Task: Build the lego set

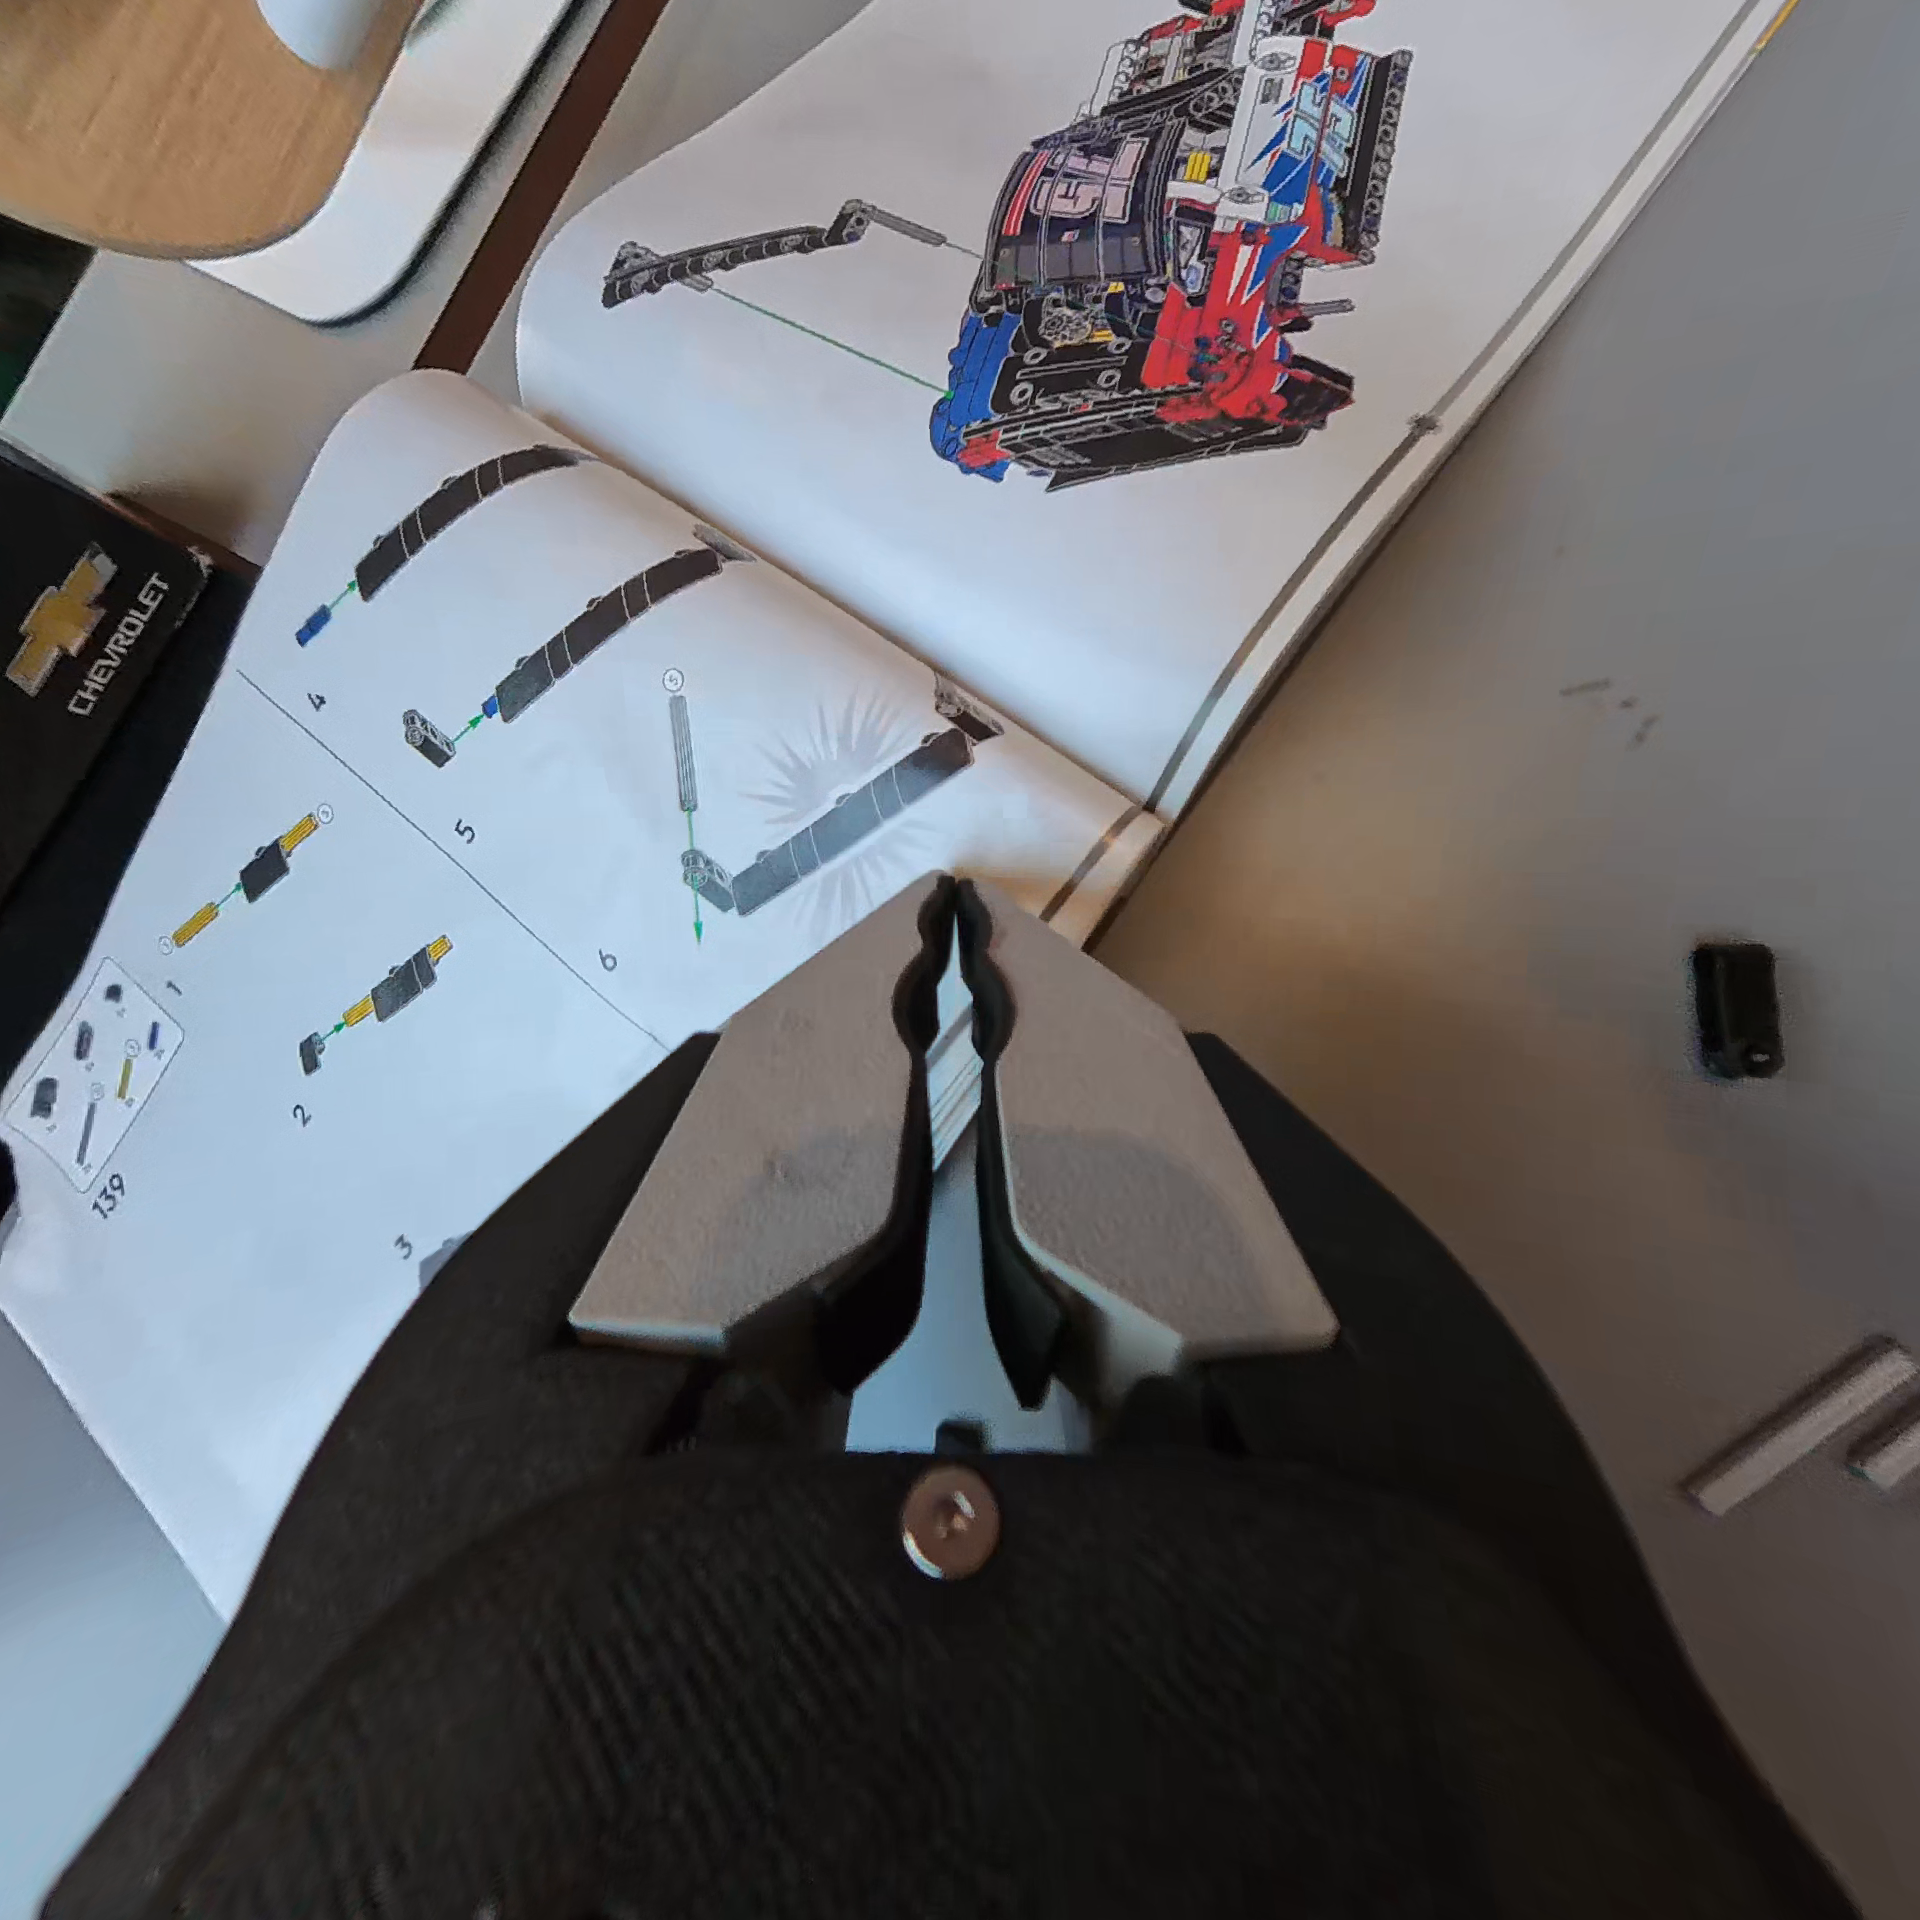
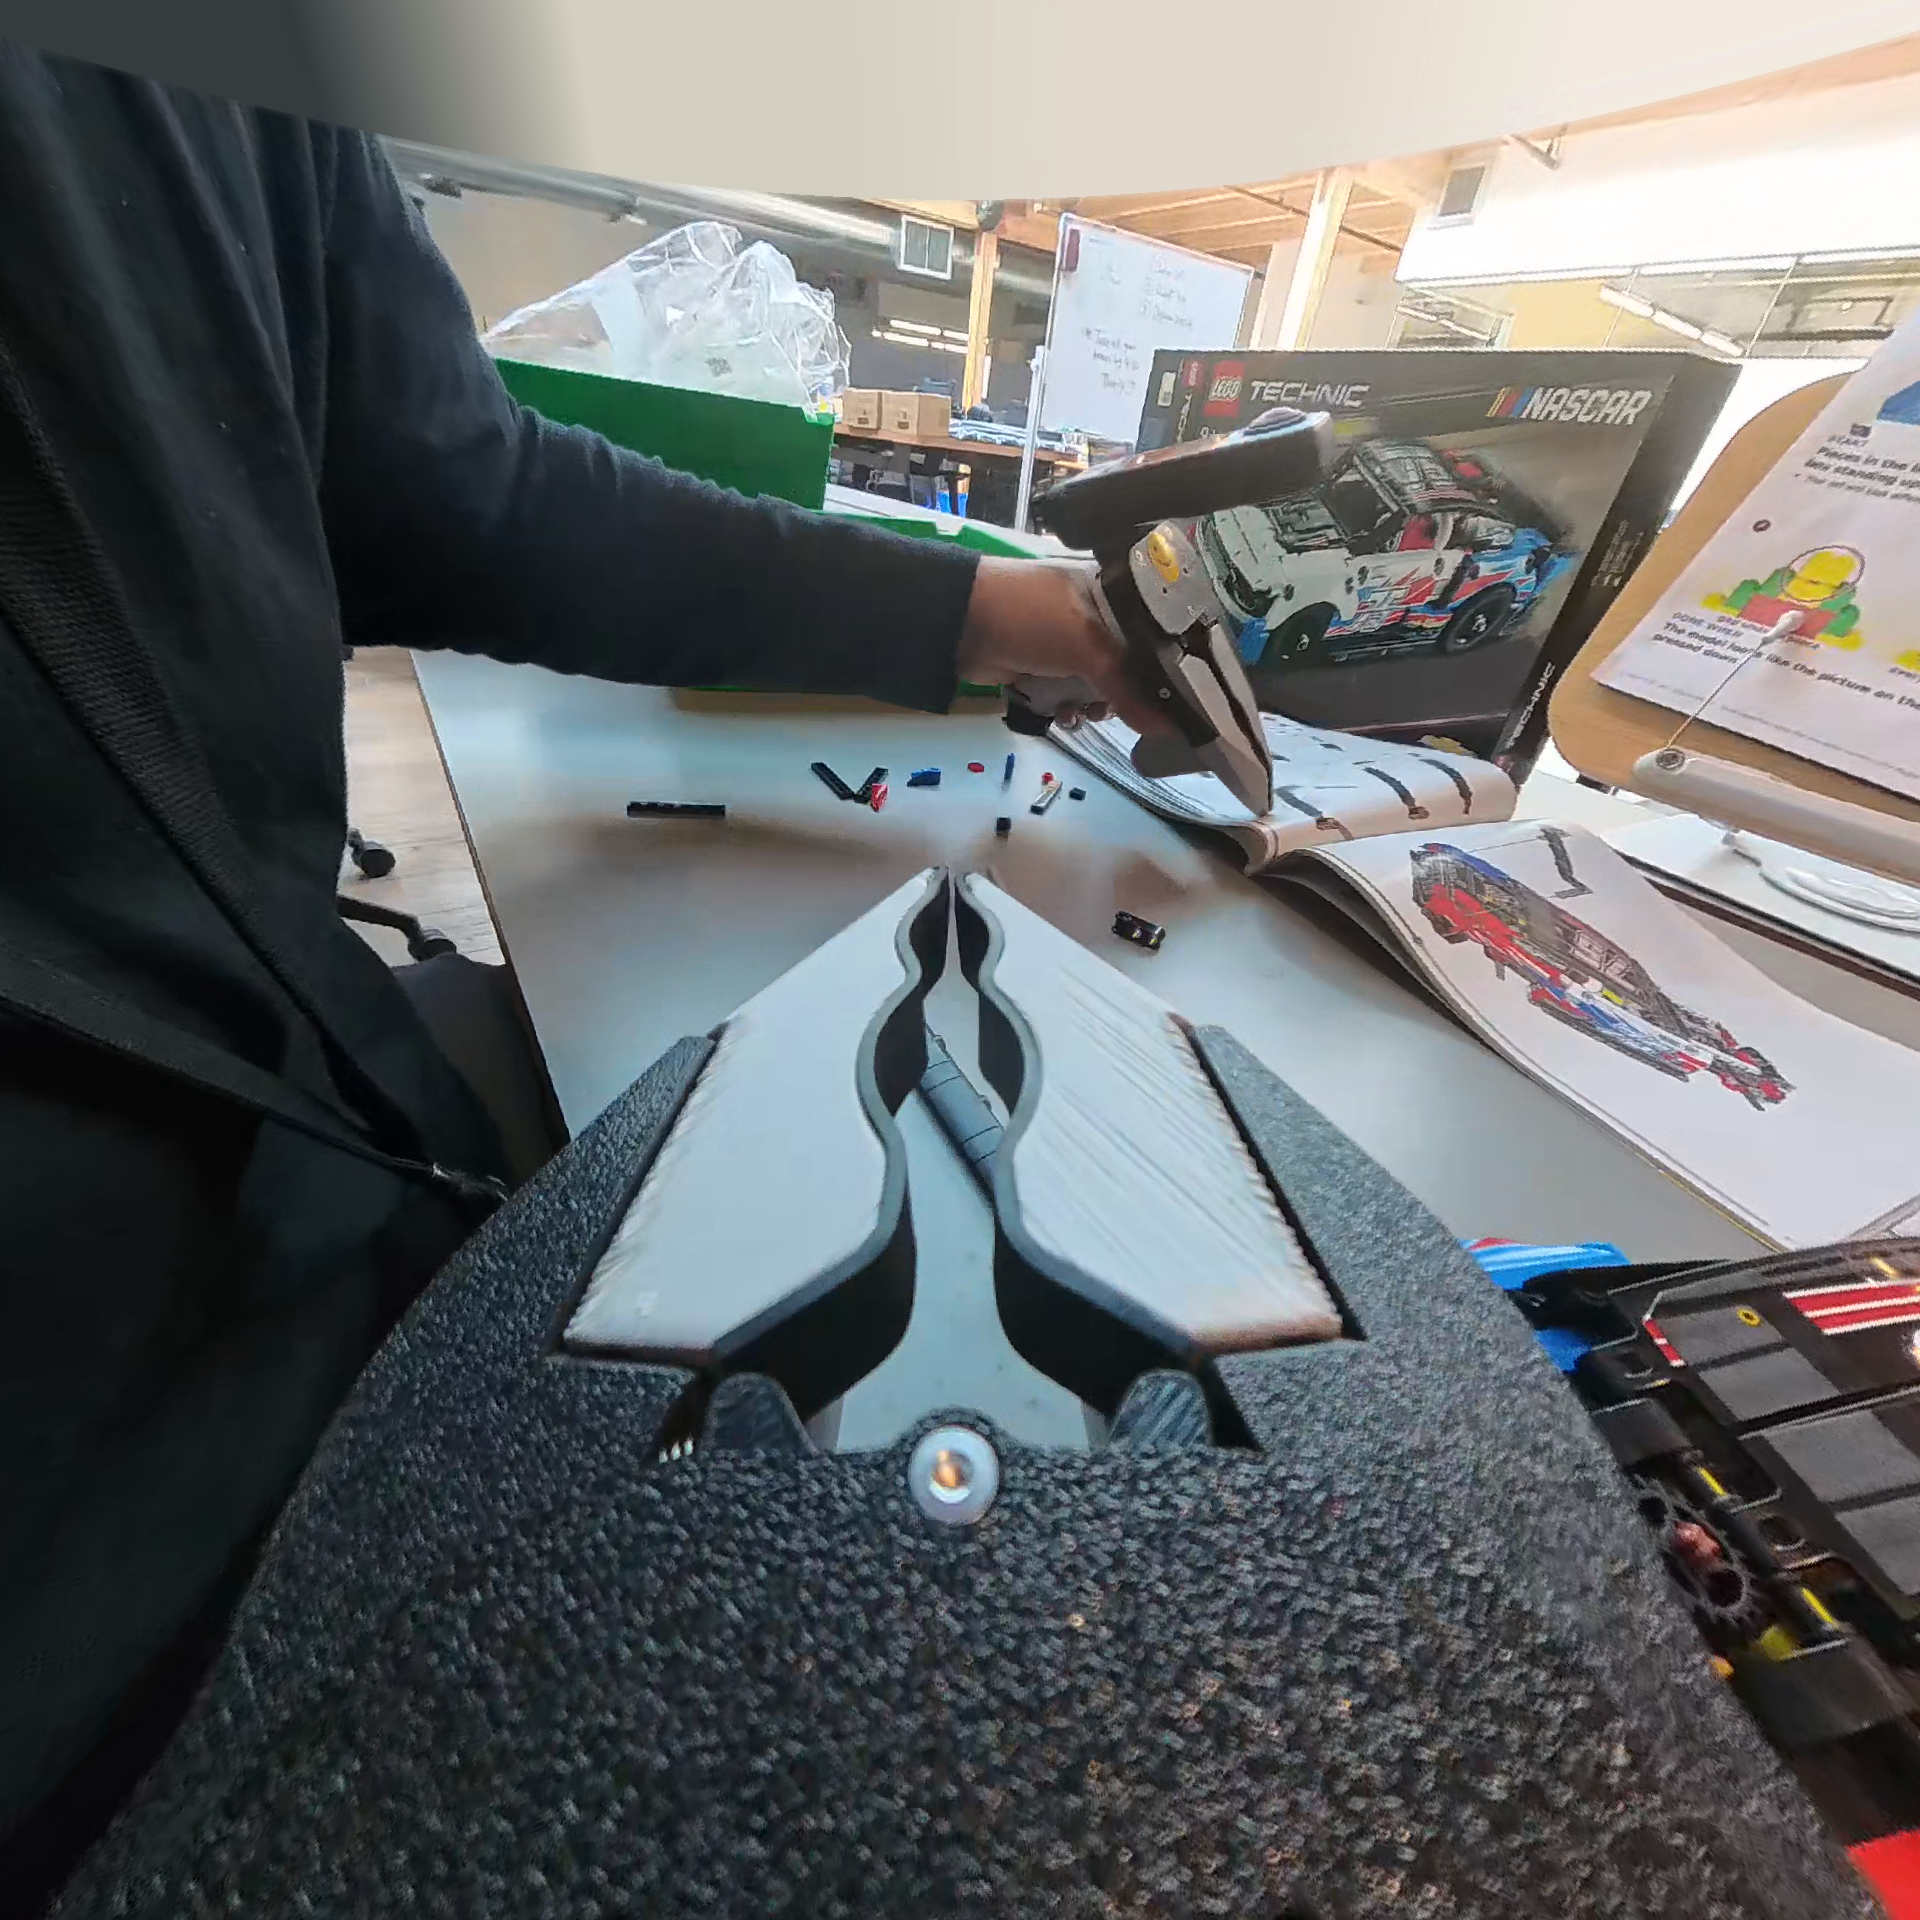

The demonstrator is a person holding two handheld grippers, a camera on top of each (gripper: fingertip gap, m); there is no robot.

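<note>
My left gripper point(image 1: 954, 894) is shut and empty, its tips at the near edge of the open instruction booklet point(image 1: 644, 935). In the right wrist view a hand holds it point(image 2: 1262, 800) with its tips down on the booklet's left page point(image 2: 1351, 779). My right gripper point(image 2: 951, 883) is shut, low over the grey table. A grey axle point(image 2: 961, 1107) shows through the gap between its fingers and seems to lie on the table. A small black piece point(image 2: 1138, 928) lies just ahead to the right; it also shows in the left wrist view point(image 1: 1737, 1008). The partly built car model point(image 2: 1766, 1455) sits at bottom right.
Several small loose pieces point(image 2: 883, 790) lie scattered on the table's far side. The set's box point(image 2: 1455, 540) stands behind the booklet. A green bin point(image 2: 665, 426) with a plastic bag is at the back left. A stand with a printed sheet point(image 2: 1766, 582) is at the right. Grey bars point(image 1: 1797, 1423) lie at the lower right. Spacing between my two grippers at the tips: around 35 cm.
</note>
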